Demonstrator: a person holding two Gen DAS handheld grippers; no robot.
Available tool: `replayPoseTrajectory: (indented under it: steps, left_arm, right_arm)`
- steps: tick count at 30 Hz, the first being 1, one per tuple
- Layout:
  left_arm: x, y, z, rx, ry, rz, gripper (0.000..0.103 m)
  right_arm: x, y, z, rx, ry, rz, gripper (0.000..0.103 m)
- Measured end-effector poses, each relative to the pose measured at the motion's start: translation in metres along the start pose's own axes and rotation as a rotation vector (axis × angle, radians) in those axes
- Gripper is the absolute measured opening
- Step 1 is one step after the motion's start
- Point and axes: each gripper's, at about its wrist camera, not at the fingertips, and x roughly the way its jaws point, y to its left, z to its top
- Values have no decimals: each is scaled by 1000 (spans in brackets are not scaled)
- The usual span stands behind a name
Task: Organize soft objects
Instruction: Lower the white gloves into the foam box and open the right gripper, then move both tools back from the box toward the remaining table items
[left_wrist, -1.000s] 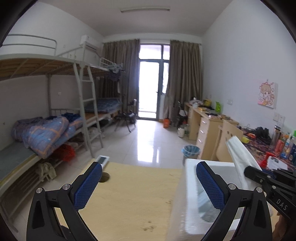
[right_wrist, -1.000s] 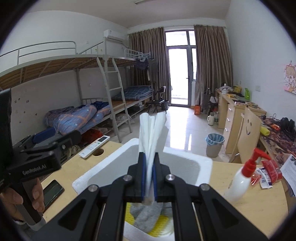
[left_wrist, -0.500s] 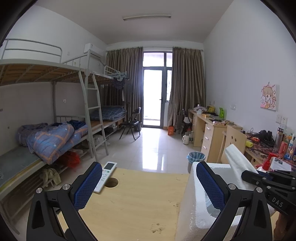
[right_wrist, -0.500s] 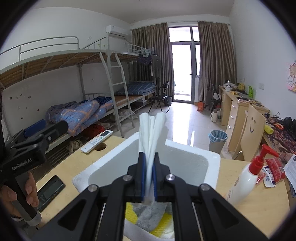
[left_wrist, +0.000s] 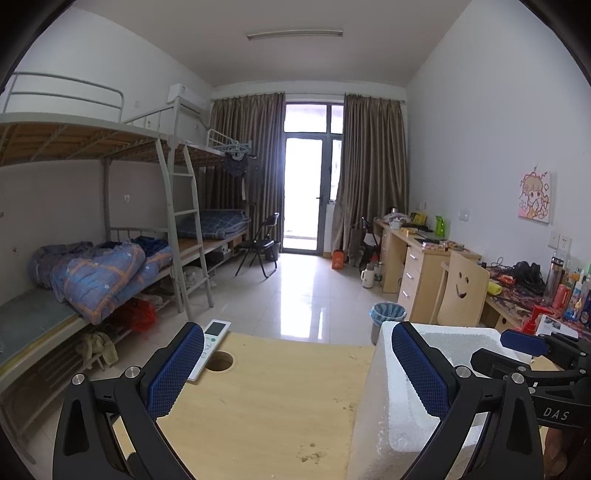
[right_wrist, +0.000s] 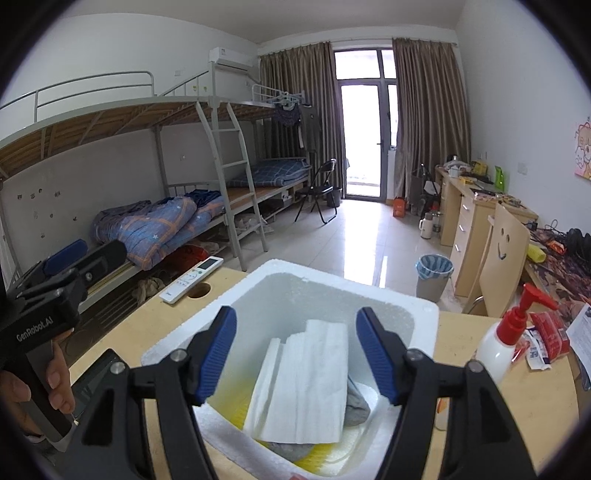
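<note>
A white foam box (right_wrist: 280, 280) stands on the wooden table (right_wrist: 491, 424). Inside it lies a folded white tissue stack (right_wrist: 306, 380) on top of a grey cloth (right_wrist: 356, 406) and something yellow (right_wrist: 236, 406). My right gripper (right_wrist: 299, 354) is open and empty just above the box, its blue pads either side of the tissue. My left gripper (left_wrist: 295, 369) is open and empty over the table to the left of the box (left_wrist: 391, 417). The right gripper also shows in the left wrist view (left_wrist: 524, 343).
A white pump bottle with a red top (right_wrist: 506, 343) and red packets (right_wrist: 546, 336) stand right of the box. A remote control (right_wrist: 192, 278) lies by a cable hole (right_wrist: 199, 290) at the table's far left. A dark phone (right_wrist: 92, 380) lies near the left edge.
My right gripper opened and let go of the white tissue stack, which now lies in the foam box. The left gripper stayed open and its view tilted up slightly.
</note>
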Motion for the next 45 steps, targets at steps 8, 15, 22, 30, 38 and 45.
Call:
replayPoseTrajectory:
  steps: [8, 15, 22, 30, 38, 45]
  left_arm:
    - [-4, -3, 6, -11, 0, -21, 102]
    - [-24, -9, 8, 8, 0, -46, 102]
    - [-65, -17, 4, 21, -15, -98, 102]
    - [-109, -23, 4, 36, -44, -128, 102]
    - [-135, -19, -12, 18, -62, -147, 102]
    - [-157, -20, -31, 15, -116, -150, 102]
  right_arm:
    - [-17, 3, 3, -6, -57, -14, 72]
    - [-41, 0, 1, -19, -63, -37, 78]
    - [-82, 2, -2, -33, -118, -43, 88]
    - [-118, 12, -19, -38, -148, -13, 93]
    - [-146, 21, -34, -45, -225, -41, 98]
    - [-170, 26, -61, -57, -319, -111, 98]
